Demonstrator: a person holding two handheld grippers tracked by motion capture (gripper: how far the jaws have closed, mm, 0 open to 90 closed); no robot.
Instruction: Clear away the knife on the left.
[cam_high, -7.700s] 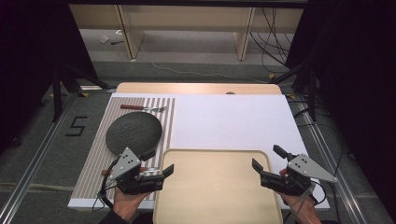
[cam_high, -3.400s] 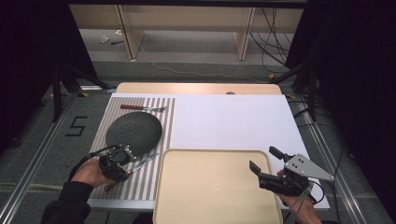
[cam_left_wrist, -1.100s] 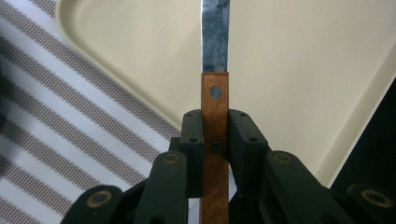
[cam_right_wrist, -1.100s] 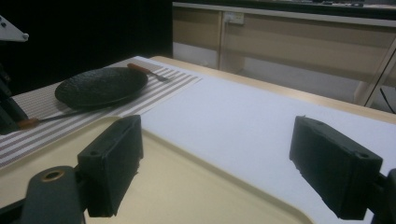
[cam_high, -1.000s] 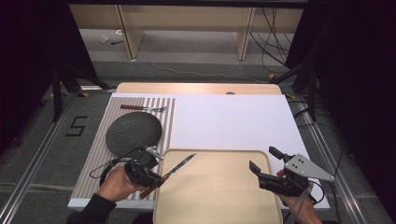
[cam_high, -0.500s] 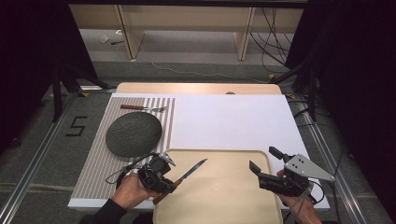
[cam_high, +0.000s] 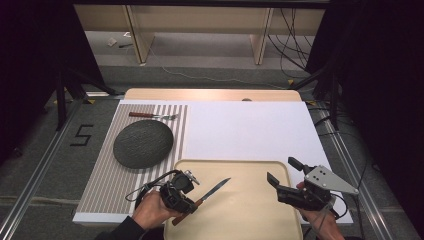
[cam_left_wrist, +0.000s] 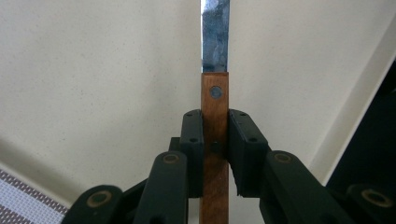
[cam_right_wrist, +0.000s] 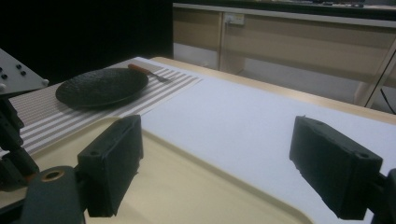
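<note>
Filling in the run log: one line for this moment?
left gripper: shut on knife | knife: over tray | right gripper: open, empty

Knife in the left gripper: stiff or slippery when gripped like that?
Knife looks rigid: flat wooden handle, straight steel blade. The left gripper clamps the handle's flat sides, so slipping seems unlikely. Held far from the tip, it may pivot if bumped.

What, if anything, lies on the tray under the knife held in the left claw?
Nothing visible. The left claw grips the knife by its wooden handle, blade out over the tray, whose surface is bare. The plate and fork lie apart on the striped mat.
</note>
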